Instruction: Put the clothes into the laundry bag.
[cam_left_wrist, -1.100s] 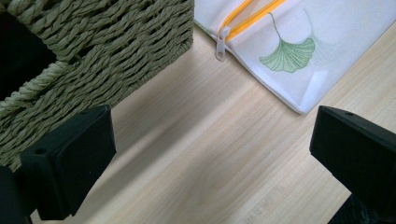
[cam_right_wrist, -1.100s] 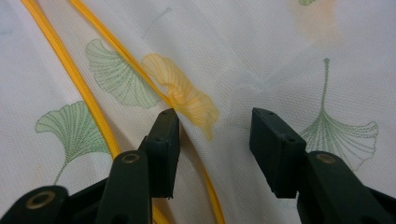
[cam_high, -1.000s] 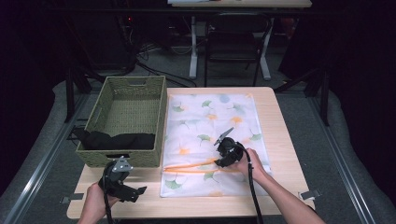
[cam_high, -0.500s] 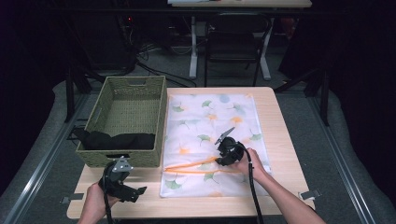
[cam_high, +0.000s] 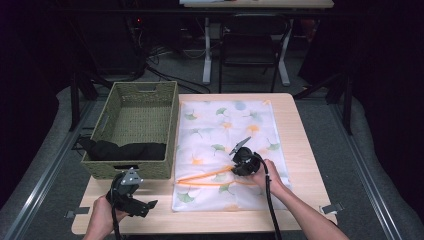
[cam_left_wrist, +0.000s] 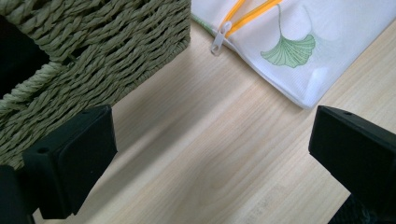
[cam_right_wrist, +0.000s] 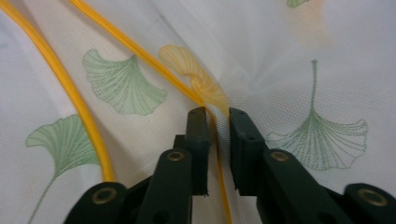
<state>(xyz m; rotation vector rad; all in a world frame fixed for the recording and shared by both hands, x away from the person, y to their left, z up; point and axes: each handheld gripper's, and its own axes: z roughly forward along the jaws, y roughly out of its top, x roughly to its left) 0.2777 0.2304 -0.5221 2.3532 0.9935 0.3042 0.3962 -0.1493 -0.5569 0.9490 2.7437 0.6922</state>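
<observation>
At the far left of the wooden table stood a woven green basket, with some black cloth lying in its near end. Just in front of the basket, the left gripper rested low over the bare tabletop, its jaws spread wide with nothing between them; in the left gripper view the basket's corner sat just beside one jaw.

Next came the mesh laundry bag, white with green and yellow leaf prints, lying flat on the table and just beside the basket's right wall. Its orange zipper gaped open along the near end, and the metal zipper pull lay at the bag's corner nearest the left gripper (well apart from both grippers).

Farther right, the right gripper sat over the bag's near part. Its jaws had just been closing, and in the right gripper view they stood nearly together, pinching a fold of the mesh right at the orange zipper edge.
</observation>
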